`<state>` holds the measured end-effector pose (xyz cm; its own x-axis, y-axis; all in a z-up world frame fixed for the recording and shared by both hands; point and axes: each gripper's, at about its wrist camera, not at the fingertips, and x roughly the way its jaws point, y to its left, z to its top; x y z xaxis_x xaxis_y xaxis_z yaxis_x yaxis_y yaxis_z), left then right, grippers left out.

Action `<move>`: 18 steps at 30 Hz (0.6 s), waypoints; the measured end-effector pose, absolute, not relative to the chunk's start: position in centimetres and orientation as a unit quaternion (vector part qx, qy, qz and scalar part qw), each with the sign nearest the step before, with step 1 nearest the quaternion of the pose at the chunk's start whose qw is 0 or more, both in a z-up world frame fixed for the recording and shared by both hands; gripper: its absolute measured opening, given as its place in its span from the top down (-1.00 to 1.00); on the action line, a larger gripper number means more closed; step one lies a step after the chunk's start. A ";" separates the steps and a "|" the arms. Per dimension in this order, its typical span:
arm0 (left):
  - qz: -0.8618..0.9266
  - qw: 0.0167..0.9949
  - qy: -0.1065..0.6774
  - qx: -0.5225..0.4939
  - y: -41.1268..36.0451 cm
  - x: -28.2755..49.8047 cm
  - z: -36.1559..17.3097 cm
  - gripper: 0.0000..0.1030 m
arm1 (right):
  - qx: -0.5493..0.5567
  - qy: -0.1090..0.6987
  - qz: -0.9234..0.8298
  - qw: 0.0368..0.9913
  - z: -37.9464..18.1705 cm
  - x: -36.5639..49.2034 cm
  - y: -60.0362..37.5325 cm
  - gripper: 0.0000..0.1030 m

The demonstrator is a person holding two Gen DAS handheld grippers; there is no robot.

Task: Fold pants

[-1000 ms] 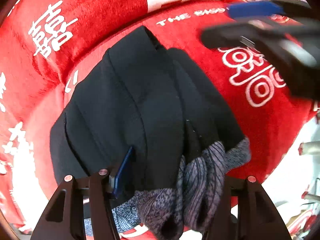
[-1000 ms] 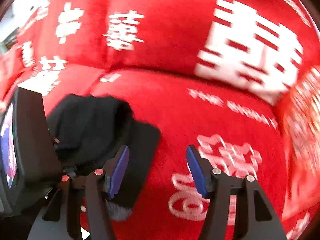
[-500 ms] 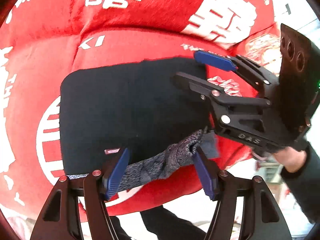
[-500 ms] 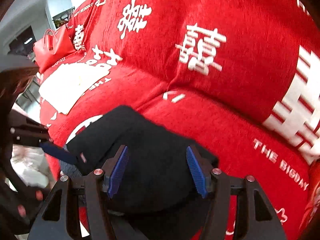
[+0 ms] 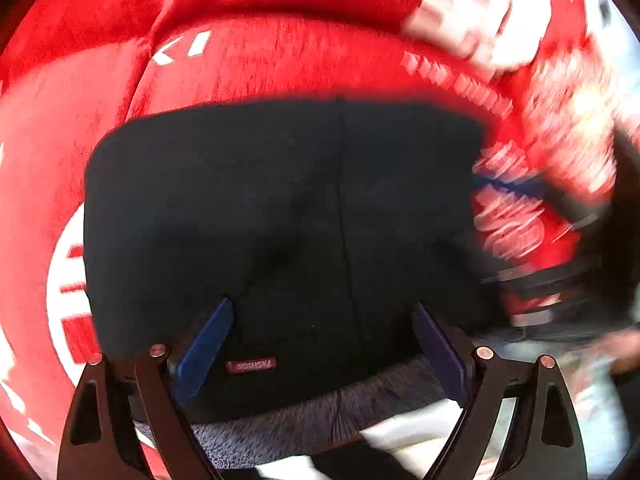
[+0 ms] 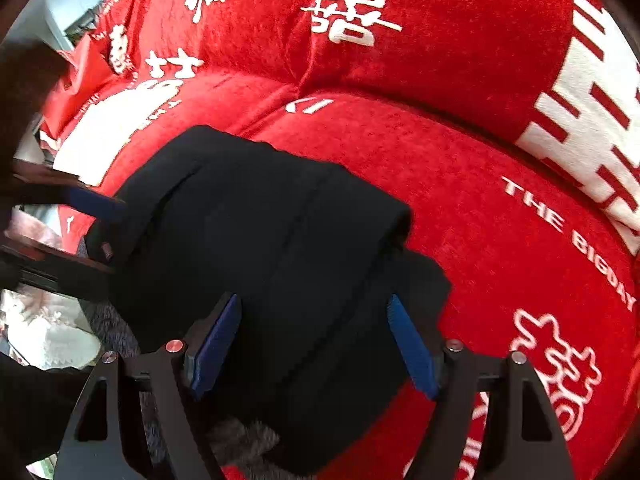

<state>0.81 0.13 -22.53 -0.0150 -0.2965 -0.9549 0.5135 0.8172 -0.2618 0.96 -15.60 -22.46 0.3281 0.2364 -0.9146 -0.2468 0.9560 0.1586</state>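
With both grippers' jaws now opening, the left gripper point(image 5: 322, 350) having let go of the fleecy hem it pinched a second ago and the right gripper point(image 6: 314, 346) gaping empty, the black pants point(image 5: 280, 220) lie released as a folded rectangle on the red sofa cover point(image 6: 480, 200), so the fold looks essentially done

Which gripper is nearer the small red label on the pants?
Left. The left gripper, jaws opening, hangs over the red label; the right gripper, also opening, is over the pants' opposite end.
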 end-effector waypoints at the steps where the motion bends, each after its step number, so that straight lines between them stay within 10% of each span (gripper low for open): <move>1: -0.294 0.706 0.633 0.123 -0.7 0.0 -21.9 -0.84 | 0.019 0.563 0.134 0.815 -22.0 0.8 -16.2 -0.53; 7: -0.305 0.745 0.586 0.092 2.9 0.0 -17.1 -0.84 | 0.154 0.569 0.052 0.806 -20.6 -0.7 -20.2 -0.64; 18: -0.227 0.714 0.660 0.049 9.6 6.2 -23.9 -0.84 | 0.290 0.592 0.031 0.751 -25.6 0.3 -22.2 -0.71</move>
<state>6.20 9.64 -23.89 0.0243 -0.2601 -0.9653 0.3885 0.8921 -0.2306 0.31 -22.23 -25.64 0.2963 0.3905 -0.8716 0.2978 0.8293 0.4728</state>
